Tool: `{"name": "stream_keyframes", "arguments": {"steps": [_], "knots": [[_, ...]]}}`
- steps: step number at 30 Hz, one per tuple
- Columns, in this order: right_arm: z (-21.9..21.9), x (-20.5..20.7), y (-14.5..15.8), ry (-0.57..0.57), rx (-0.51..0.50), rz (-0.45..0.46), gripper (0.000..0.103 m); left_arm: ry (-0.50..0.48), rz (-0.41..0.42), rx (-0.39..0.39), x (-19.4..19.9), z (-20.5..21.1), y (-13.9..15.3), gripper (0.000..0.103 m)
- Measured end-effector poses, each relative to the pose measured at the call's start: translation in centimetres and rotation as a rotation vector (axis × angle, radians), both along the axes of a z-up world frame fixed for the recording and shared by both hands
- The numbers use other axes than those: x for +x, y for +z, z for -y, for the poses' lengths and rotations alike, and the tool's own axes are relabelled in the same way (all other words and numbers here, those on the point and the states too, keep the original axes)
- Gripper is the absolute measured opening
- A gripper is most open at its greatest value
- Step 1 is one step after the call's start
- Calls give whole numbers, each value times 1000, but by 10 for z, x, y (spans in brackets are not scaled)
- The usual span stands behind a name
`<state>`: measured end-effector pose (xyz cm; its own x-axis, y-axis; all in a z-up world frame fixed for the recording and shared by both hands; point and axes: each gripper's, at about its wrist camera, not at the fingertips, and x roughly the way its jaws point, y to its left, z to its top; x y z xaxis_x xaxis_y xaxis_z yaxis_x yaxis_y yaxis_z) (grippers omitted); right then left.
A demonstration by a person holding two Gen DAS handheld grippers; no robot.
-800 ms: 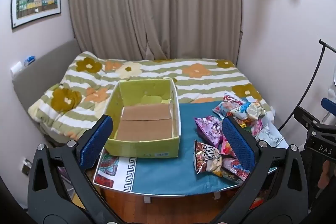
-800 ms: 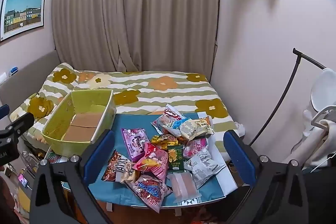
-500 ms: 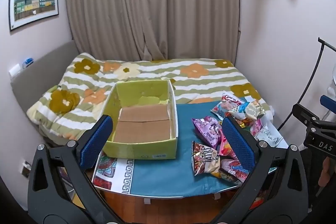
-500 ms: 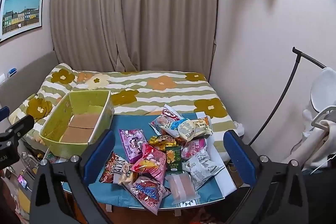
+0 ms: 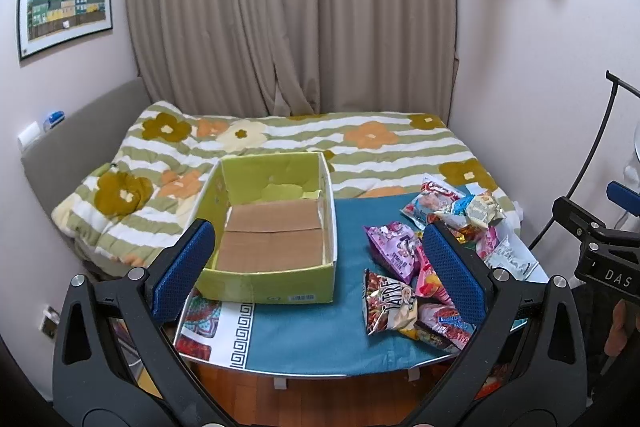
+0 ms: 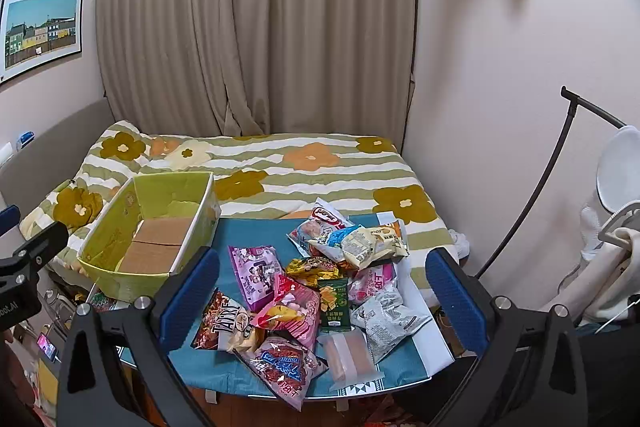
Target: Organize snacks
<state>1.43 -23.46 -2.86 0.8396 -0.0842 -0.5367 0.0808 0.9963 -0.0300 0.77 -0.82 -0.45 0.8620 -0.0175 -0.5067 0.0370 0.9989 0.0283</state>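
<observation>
A green cardboard box (image 5: 276, 289) with a bare brown bottom stands on the left of a small table with a blue cloth (image 5: 320, 331); it also shows in the right wrist view (image 6: 120, 277). A pile of several snack bags (image 6: 320, 287) lies on the table's right half, and shows in the left wrist view (image 5: 416, 275) too. My left gripper (image 5: 316, 267) is open and empty, held back from the table's front edge, facing the box. My right gripper (image 6: 320, 295) is open and empty, held above the front edge, facing the pile.
A bed with a striped flower quilt (image 5: 280, 143) lies right behind the table. Curtains (image 5: 288, 11) and walls close the room. A black lamp stand (image 6: 532, 195) and a white chair (image 6: 608, 247) are at the right. Wooden floor shows below the table.
Both views have shifted slightly: the table and box sit a little lower and closer in frame. Both grippers stay open. No snack has moved.
</observation>
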Motion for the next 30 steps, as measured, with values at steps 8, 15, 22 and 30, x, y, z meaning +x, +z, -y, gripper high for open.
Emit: {"name": "stream_keyframes", "arguments": {"steps": [8,15,22,30], "knots": [[-6,-2,0,1,0,2,103,-4,-6,-6,-2,2,2,103],[-4,-1,1,1,3,0,103,-5,-8,-10,-2,1,5,103],[-3,-1,1,2,5,0,103,-6,-8,-10,-1,1,5,103],[-9,-2,-4,4,4,0,103,-8,-10,-10,-1,2,5,103]]}}
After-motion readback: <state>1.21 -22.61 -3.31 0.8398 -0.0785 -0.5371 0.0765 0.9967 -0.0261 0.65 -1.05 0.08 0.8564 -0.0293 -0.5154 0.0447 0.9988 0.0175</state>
